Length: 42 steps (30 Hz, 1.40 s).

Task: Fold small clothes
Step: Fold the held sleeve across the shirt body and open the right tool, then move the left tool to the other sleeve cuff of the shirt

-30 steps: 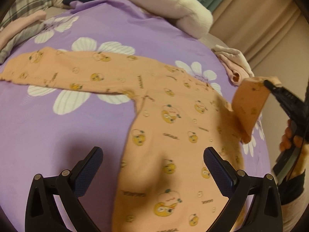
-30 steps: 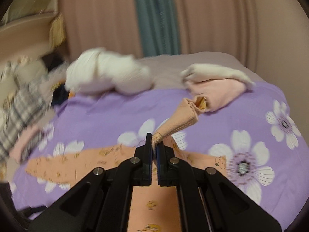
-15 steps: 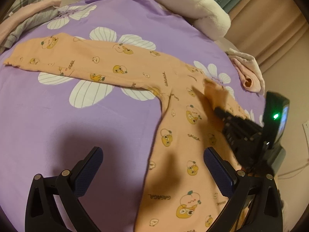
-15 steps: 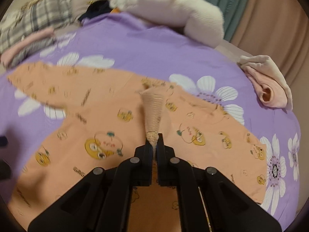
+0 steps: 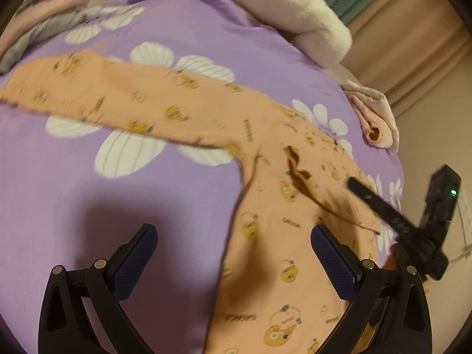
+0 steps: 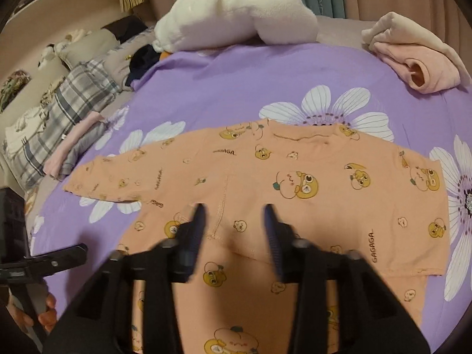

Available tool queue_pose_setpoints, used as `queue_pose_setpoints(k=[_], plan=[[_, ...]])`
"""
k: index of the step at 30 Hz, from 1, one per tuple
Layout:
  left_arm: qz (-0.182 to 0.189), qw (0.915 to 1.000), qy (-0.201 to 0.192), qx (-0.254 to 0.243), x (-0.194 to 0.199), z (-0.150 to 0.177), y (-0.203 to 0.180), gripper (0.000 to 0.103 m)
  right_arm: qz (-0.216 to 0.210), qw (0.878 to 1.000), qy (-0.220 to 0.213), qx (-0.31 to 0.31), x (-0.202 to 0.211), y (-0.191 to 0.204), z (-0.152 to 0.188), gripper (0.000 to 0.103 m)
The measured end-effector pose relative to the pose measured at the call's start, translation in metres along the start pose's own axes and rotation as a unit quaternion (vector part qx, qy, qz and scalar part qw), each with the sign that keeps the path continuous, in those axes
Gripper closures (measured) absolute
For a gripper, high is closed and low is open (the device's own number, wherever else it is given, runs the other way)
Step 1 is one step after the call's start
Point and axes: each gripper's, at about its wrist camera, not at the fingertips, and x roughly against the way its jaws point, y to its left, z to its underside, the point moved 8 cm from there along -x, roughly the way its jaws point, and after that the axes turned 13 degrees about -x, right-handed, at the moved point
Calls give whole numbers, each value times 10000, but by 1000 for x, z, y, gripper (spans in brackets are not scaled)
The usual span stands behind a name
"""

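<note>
The orange top [image 6: 295, 194] lies flat on the purple flowered bed cover [image 6: 236, 88], one sleeve stretched out to the left, the other folded in over the body. The right tool [image 6: 234, 230] hovers over the folded sleeve, fingers spread, gripping nothing. The left tool [image 5: 233, 253] is spread wide above the top's near left edge, also empty. A folded pink garment [image 6: 413, 59] sits far right.

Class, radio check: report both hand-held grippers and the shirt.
Left hand-held gripper open. Right hand-held gripper open. Orange shirt flat, right sleeve folded in. Nothing blocking.
</note>
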Motion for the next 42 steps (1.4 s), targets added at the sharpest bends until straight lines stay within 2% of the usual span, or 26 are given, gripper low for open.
queue_pose_setpoints(k=[3, 8, 10, 13, 15, 18, 22, 24, 26, 29, 31, 35, 37, 42], plan=[[115, 9997, -36, -202, -2, -11, -15, 0, -102, 9999, 97, 89, -18, 15, 9, 88], [219, 9987, -72, -465, -11, -28, -36, 0, -228, 9981, 571, 5, -59, 29, 33, 90], [359, 9982, 10, -484, -20, -35, -43, 0, -307, 9980, 548, 40, -59, 29, 36, 88], [704, 9961, 153, -501, -37, -47, -59, 0, -634, 9964, 529, -208, -40, 23, 36, 88], [975, 9936, 229, -521, -49, -53, -73, 0, -639, 9967, 379, -335, -19, 10, 38, 88], [1528, 9860, 343, -574, -67, -62, -102, 0, -669, 9957, 139, -631, 15, -16, 47, 87], [2344, 9688, 622, -511, -95, -59, -141, 0, -640, 9924, -197, -1029, 55, -51, 59, 87], [2543, 9631, 766, -435, -110, -56, -152, 0, -667, 9895, -328, -1241, 70, -63, 64, 86], [2546, 9621, 890, -401, -123, -51, -155, 0, -674, 9880, -396, -1332, 79, -70, 67, 84], [2354, 9659, 1004, -383, -136, -47, -150, 0, -558, 9883, -482, -1336, 91, -76, 76, 81], [2352, 9665, 957, -379, -134, -48, -147, 0, -447, 9895, -509, -1274, 94, -78, 81, 80], [2076, 9731, 877, -473, -125, -48, -131, 0, -406, 9903, -497, -1236, 100, -81, 86, 79], [2118, 9733, 794, -388, -113, -47, -120, 0, -463, 9893, -517, -1282, 102, -79, 86, 78], [1630, 9862, 203, -214, -65, -49, -66, 0, -573, 9886, -553, -1278, 107, -66, 88, 71]])
